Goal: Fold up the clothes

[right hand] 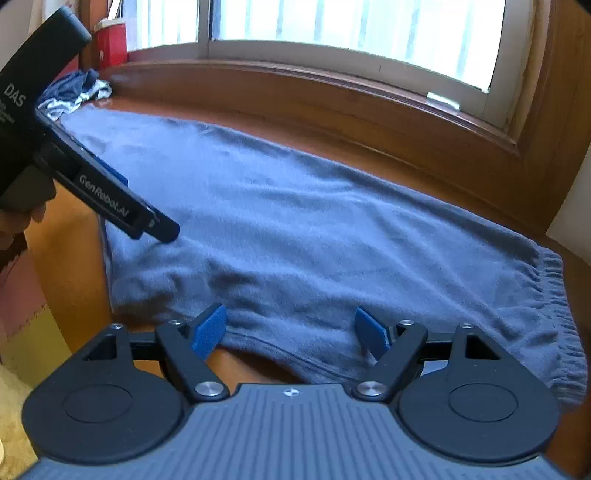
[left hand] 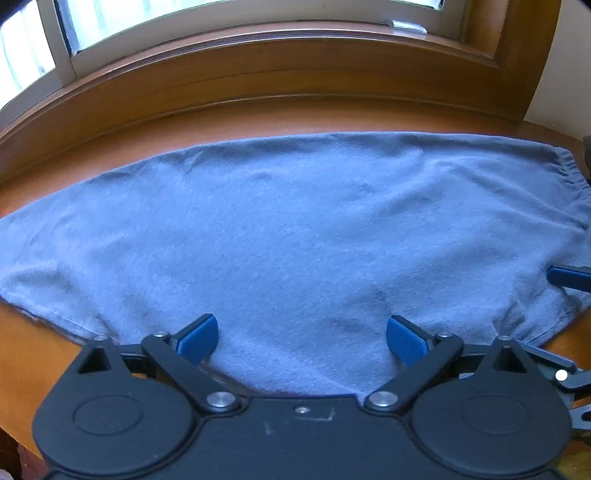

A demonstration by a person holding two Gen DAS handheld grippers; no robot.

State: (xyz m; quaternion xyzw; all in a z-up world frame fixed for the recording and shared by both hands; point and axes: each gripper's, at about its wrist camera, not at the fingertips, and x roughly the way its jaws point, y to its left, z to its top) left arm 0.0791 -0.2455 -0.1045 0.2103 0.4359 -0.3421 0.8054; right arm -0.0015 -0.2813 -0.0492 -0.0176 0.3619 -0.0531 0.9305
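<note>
Blue-grey sweatpants [right hand: 295,236] stretch upper left to lower right across the tabletop [right hand: 332,136], their far end hidden; both tongs [left hand: 302,341] [right hand: 290,334] gape apart.

Plain blue-grey garment [left hand: 295,221]; orange-brown wood sill [left hand: 258,110].

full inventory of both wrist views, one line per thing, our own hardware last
grey-blue garment: 1, spread flat on the wooden surface, gathered elastic edge at its right end
wooden surface: 1, orange-brown, under the garment, below the window
window: 1, pale frame, wood trim, behind the surface
crumpled clothes: 1 pile, blue and white, far left end of the surface
red container: 1, white lid, on the sill by the pile
left gripper: 1, black with blue pads, open, over the garment's near edge
right gripper: 1, black with blue pads, open, at the garment's near hem
hand: 1, partly seen, holding the left gripper's handle
</note>
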